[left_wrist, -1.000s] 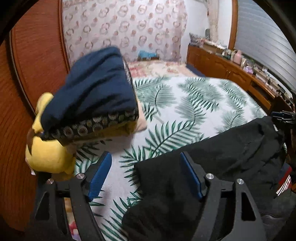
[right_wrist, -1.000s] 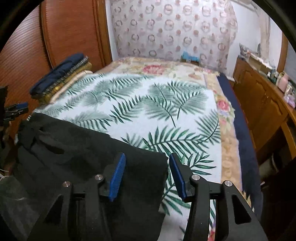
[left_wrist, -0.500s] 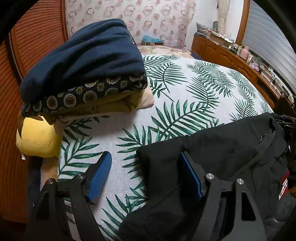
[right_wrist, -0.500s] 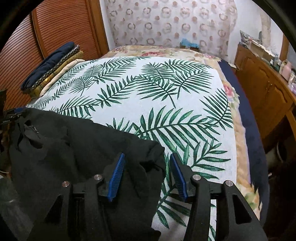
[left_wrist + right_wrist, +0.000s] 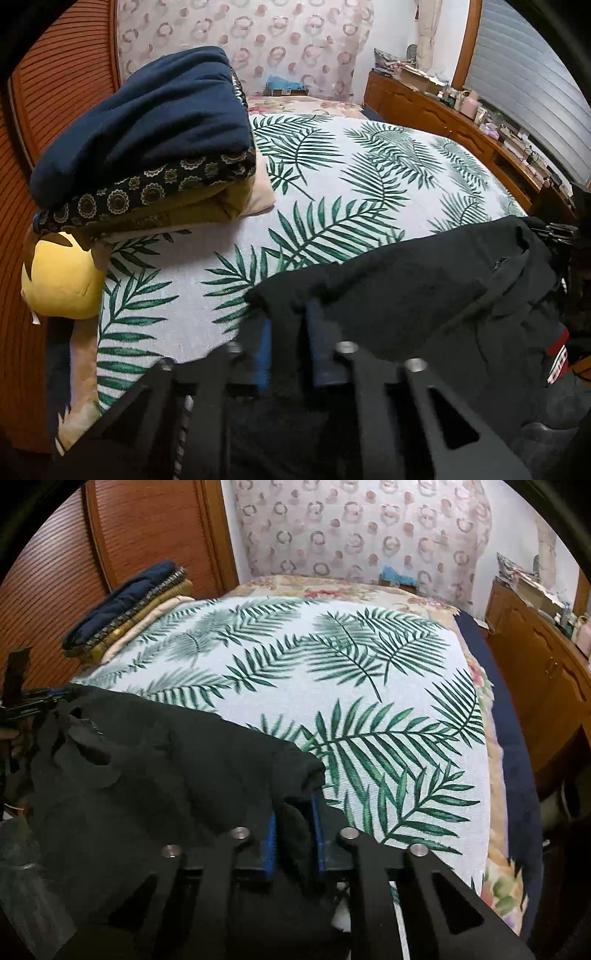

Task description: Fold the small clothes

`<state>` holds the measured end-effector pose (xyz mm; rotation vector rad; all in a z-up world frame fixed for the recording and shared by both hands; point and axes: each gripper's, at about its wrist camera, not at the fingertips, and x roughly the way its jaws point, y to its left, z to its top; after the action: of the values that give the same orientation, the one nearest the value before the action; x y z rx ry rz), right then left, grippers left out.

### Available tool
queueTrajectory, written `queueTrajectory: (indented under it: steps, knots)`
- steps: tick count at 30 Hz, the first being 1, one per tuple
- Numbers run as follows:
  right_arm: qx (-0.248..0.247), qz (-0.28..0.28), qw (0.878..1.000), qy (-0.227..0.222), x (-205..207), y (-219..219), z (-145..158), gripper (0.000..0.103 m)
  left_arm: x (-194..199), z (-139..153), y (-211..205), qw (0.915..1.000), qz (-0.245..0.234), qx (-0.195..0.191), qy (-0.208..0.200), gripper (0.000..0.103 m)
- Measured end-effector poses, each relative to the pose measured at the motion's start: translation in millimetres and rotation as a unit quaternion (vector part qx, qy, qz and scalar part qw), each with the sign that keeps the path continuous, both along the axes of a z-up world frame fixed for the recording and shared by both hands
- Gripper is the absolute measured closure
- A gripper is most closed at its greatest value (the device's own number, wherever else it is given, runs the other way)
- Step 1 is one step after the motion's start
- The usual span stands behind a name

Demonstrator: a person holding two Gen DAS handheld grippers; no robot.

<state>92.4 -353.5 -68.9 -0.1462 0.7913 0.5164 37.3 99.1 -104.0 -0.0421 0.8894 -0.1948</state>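
A black garment [image 5: 424, 288] [image 5: 166, 775] lies across the near edge of the leaf-print bedspread [image 5: 332, 192] [image 5: 332, 672]. My left gripper [image 5: 288, 350] is closing its jaws on the garment's near left corner, and black cloth fills the gap between its blue pads. My right gripper [image 5: 293, 834] is closing on the garment's near right corner in the same way, with a fold of cloth pinched between the pads. Each gripper shows at the far end of the garment in the other's view.
A stack of folded clothes [image 5: 147, 147] [image 5: 129, 605], navy on top, sits at the bed's left edge beside a yellow plush toy [image 5: 62, 280]. A wooden slatted door [image 5: 140, 531] stands to the left, and a wooden dresser [image 5: 461, 114] [image 5: 535, 657] with clutter to the right.
Both grippers went from open, straddling the garment's corners, to closed on the cloth. The corners now bunch up between the pads.
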Motion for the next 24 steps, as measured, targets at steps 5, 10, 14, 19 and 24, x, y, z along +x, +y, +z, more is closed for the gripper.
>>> queueTrajectory:
  steps: [5,10,14,19,24]
  knots:
    - [0.044,-0.007,0.998,-0.034,-28.1,-16.3,28.8,0.092,-24.3,30.4,2.4,0.9984,0.009,-0.027,-0.049,0.093]
    - [0.064,-0.024,0.995,-0.071,-63.2,-29.0,60.8,0.092,-51.4,54.6,8.2,0.9945,0.022,-0.048,-0.090,0.096]
    - [0.070,-0.016,0.993,-0.091,-87.8,-31.1,79.3,0.092,-70.8,74.6,6.2,0.9912,0.015,-0.054,-0.120,0.096]
    - [0.094,-0.010,0.989,-0.112,-112.4,-39.5,100.0,0.093,-88.1,102.7,4.2,0.9858,0.007,-0.066,-0.154,0.097]
    - [0.098,-0.015,0.982,-0.158,-135.3,-42.1,129.1,0.093,-103.3,138.4,8.9,0.9772,-0.002,-0.097,-0.189,0.097]
